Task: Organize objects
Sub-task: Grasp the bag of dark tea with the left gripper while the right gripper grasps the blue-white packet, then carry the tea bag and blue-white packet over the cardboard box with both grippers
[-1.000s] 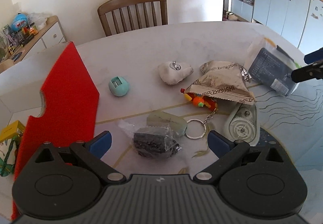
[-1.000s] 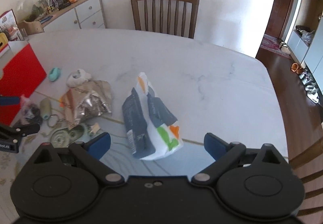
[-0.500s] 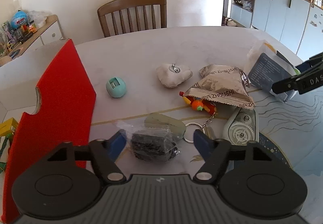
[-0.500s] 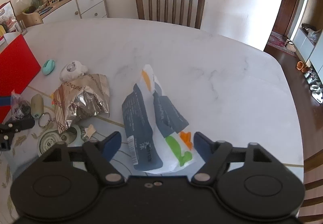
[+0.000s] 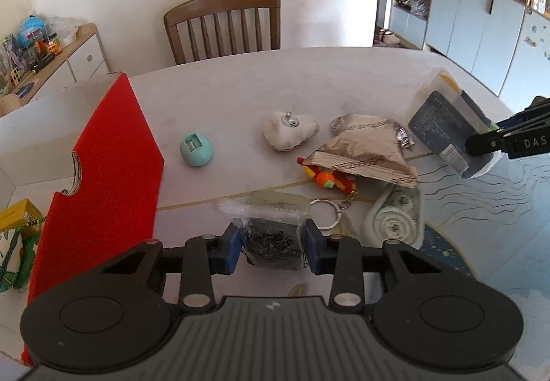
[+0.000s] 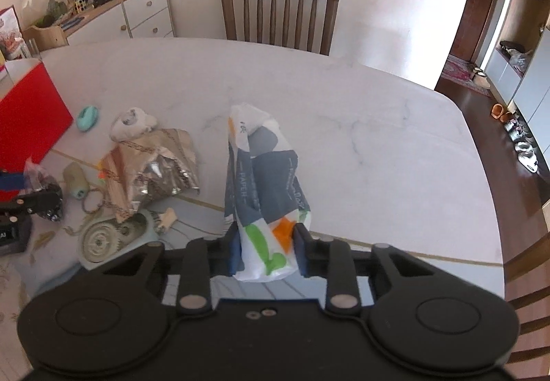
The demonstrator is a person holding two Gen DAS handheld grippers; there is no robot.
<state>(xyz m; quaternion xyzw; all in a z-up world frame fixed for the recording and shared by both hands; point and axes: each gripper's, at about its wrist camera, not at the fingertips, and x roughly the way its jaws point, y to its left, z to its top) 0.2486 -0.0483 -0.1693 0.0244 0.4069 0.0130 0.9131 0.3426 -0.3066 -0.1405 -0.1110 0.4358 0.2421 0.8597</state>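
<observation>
Left gripper (image 5: 273,248) clamped on a small clear bag of dark bits (image 5: 273,243); right gripper (image 6: 264,252) clamped on a blue-and-white packet (image 6: 264,181).

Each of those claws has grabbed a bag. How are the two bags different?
The small clear bag shows dark crumbly contents; the printed packet is opaque white with navy, green and orange. The clear bag looks far smaller. The left gripper pinches it across its middle; the right gripper pinches the packet's near end. Both are soft plastic.

Clear bag of dark bits (image 5: 273,245) pinched upright, blue-white patterned pouch (image 6: 264,188) clamped at its near end
</observation>
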